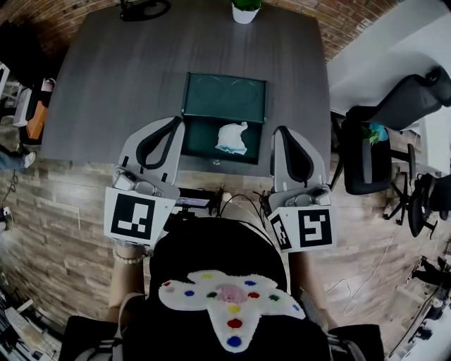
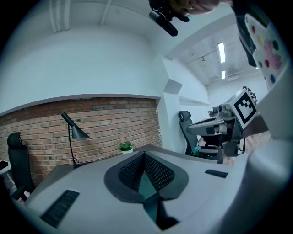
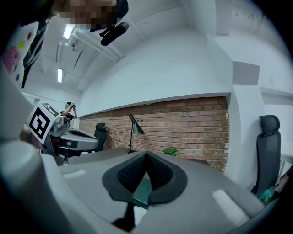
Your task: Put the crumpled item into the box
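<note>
A dark green box (image 1: 197,138) stands open at the middle of the near edge of the grey table (image 1: 120,77). Its lid (image 1: 225,96) is tipped back on the far side. The crumpled white item (image 1: 232,138) lies inside the box, toward its right half, with bare green floor to its left.

The left gripper (image 1: 175,122) has its tips just beside the box's left wall. Its jaws are pressed together with nothing between them, and the left gripper view (image 2: 144,154) shows the same. The right gripper (image 1: 280,131) sits just beside the box's right wall, with its ribbed pads meeting and nothing held; its own view (image 3: 145,153) confirms this.

Broad bare tabletop runs left, right and beyond the lid. A small potted plant (image 1: 245,10) is at the far edge and a desk lamp (image 2: 73,132) at the far left corner. A black office chair (image 1: 380,134) stands off the table's right edge.
</note>
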Demonstrator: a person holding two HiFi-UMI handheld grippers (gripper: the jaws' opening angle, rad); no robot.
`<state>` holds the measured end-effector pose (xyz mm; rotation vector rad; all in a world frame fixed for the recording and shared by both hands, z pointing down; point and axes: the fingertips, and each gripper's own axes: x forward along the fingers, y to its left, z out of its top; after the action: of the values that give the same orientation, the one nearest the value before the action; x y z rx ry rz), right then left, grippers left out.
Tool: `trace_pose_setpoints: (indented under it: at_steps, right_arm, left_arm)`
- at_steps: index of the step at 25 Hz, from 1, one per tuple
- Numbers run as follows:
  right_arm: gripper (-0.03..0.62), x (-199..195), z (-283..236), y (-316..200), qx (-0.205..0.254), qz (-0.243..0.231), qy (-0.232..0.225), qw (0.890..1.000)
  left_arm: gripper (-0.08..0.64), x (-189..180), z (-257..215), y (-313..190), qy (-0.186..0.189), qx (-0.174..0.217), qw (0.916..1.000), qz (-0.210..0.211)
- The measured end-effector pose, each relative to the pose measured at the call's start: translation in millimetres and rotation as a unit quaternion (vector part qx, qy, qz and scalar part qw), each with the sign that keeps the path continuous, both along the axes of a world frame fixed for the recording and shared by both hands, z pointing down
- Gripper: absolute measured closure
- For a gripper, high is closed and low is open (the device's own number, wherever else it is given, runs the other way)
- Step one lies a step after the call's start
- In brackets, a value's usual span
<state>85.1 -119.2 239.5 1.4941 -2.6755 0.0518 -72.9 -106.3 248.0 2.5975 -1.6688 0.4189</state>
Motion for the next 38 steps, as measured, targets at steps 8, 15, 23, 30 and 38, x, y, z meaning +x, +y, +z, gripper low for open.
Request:
trace_pose_setpoints:
  at_steps: [8, 15, 23, 30, 38]
  right_arm:
    - [0.584, -3, 2, 2, -0.001, -0.006, 0.003, 1.0]
    - [0.584, -2, 6, 3, -0.007, -0.007, 0.009, 1.0]
    - [0.584, -5, 7, 3, -0.002, -0.011, 0.013, 1.0]
    - [0.584, -5, 11, 6, -0.011, -0.012, 0.019, 1.0]
    - [0.584, -4, 15, 7, -0.015, -0.01, 0.02, 1.0]
  left_arm:
    - [0.554, 1, 3, 0, 0.0, -0.002, 1.0, 0.002]
    - [0.554, 4, 5, -1, -0.005, -0.005, 1.0, 0.007]
    - [0.554, 6, 8, 1, -0.01, -0.007, 0.9998, 0.014]
    - [0.554, 6, 10, 2, -0.01, -0.01, 0.9998, 0.012]
    - [0.554, 6, 14, 3, -0.014, -0.014, 0.9997, 0.014]
